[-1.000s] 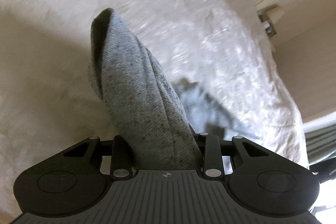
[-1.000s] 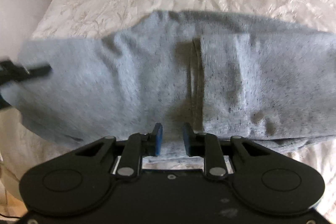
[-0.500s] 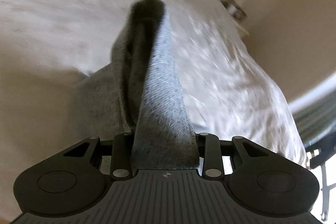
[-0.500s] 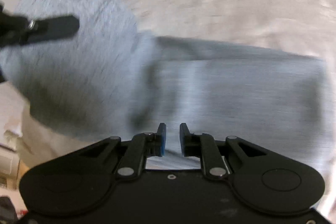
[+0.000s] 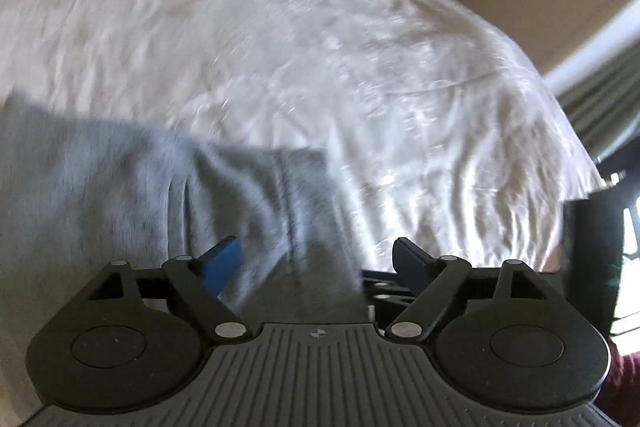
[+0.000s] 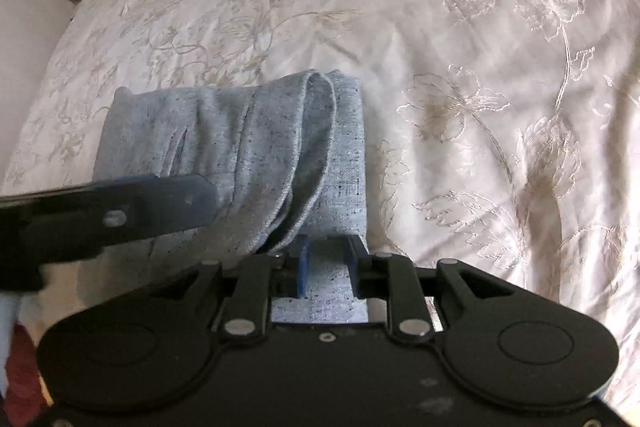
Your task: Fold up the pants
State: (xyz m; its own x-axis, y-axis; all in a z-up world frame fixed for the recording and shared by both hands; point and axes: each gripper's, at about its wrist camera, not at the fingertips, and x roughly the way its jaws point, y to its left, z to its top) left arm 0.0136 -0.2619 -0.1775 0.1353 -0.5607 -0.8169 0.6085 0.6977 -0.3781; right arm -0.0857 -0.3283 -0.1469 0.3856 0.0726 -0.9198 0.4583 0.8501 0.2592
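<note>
Right wrist view: the bed (image 6: 460, 27), covered in a pale embroidered spread, fills the frame; the pants (image 6: 248, 155), grey and speckled, lie folded into a compact block at centre left, their open hem uppermost; the left claw (image 6: 208, 199) reaches in from the left edge across the block; the right claw (image 6: 326, 259), at bottom centre, stands narrow but slightly parted around the block's near edge, so I judge it no longer pinching; left wrist view: the bed (image 5: 360, 47) is blurred with motion, the pants (image 5: 160, 203) sit at lower left, and the left claw (image 5: 320, 259) stands wide with a hem strip lying loose between its jaws.

The risk I see is the top layer sliding or springing open as the claws draw away, because a pad could drag the loose hem.

Half a second ago the left claw was clamped on a raised fold of the pants; now it is spread, and the cloth lies flat on the bed.
</note>
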